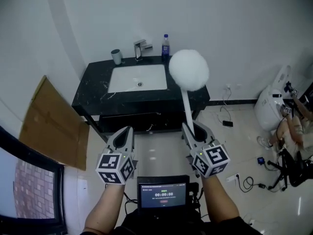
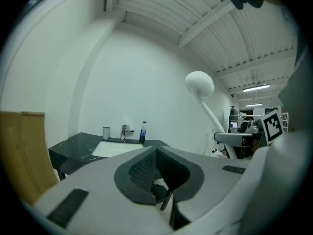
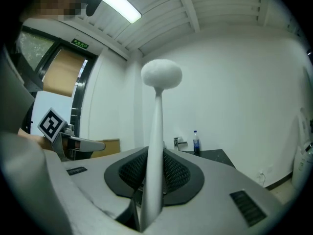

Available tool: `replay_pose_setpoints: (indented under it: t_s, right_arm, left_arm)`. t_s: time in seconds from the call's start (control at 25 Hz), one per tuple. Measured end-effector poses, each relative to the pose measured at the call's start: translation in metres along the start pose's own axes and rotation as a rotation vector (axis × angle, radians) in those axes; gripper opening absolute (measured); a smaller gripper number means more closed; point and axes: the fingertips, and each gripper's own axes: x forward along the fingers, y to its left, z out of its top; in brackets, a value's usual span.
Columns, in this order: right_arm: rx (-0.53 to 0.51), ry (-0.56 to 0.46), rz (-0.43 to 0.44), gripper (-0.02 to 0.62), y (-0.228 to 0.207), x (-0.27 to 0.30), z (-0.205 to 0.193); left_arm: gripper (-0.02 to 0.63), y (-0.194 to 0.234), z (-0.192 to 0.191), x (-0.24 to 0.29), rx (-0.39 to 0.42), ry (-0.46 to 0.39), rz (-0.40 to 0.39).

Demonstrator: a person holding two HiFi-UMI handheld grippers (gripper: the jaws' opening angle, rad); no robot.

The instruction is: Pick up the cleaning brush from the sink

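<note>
Pickup made: your right gripper (image 1: 193, 130) pinches the white handle of the cleaning brush (image 1: 189, 70) low on its shaft. The jaws press it from both sides, and the fluffy round head stands high above them, well clear of the sink (image 1: 122, 80). Your left gripper (image 1: 126, 131) rides beside it, jaws pressed together on nothing.

With the brush out of the basin, the lift itself looks done. The risk now is the long lever. The head sits far above the pinch, so a quick swing or a slackened squeeze could let the smooth shaft pivot or slide between the jaws. The brush would then tip over or drop to the floor.

Beyond, the white basin set in the dark counter (image 1: 93, 96) shows only its drain. A grey cup (image 1: 116, 57) stands at the counter's back left corner, its inside out of sight. A tap (image 1: 141, 48) and a blue-capped bottle (image 1: 166, 47) line the back edge, and the bottle's fill is too small to tell.
</note>
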Motion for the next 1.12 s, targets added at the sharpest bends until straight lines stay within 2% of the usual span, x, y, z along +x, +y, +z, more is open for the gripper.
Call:
replay_pose_setpoints:
  t_s: [0.12, 0.2, 0.36, 0.52, 0.76, 1.12]
  right_arm:
    - [-0.029, -0.057, -0.004, 0.061, 0.000, -0.019, 0.013]
    - [-0.054, -0.096, -0.008, 0.061, -0.002, -0.031, 0.022]
    - [-0.106, -0.146, 0.001, 0.061, 0.009, -0.037, 0.027]
    - [-0.130, -0.123, 0.025, 0.061, 0.015, -0.040, 0.017]
    - [-0.070, -0.128, 0.005, 0.061, 0.012, -0.035, 0.009]
    - [-0.070, -0.143, -0.020, 0.061, 0.007, -0.023, 0.012]
  left_arm:
    - [0.011, -0.015, 0.011, -0.013, 0.010, -0.046, -0.007]
    - [0.011, -0.023, 0.023, -0.018, 0.037, -0.109, -0.009]
    - [0.011, -0.019, 0.031, -0.021, 0.056, -0.191, 0.005]
    - [0.011, -0.016, 0.021, -0.026, 0.046, -0.208, 0.046]
    - [0.011, -0.018, 0.015, -0.037, 0.100, -0.243, 0.025]
    - [0.011, -0.007, 0.015, -0.033, 0.136, -0.240, 0.042]
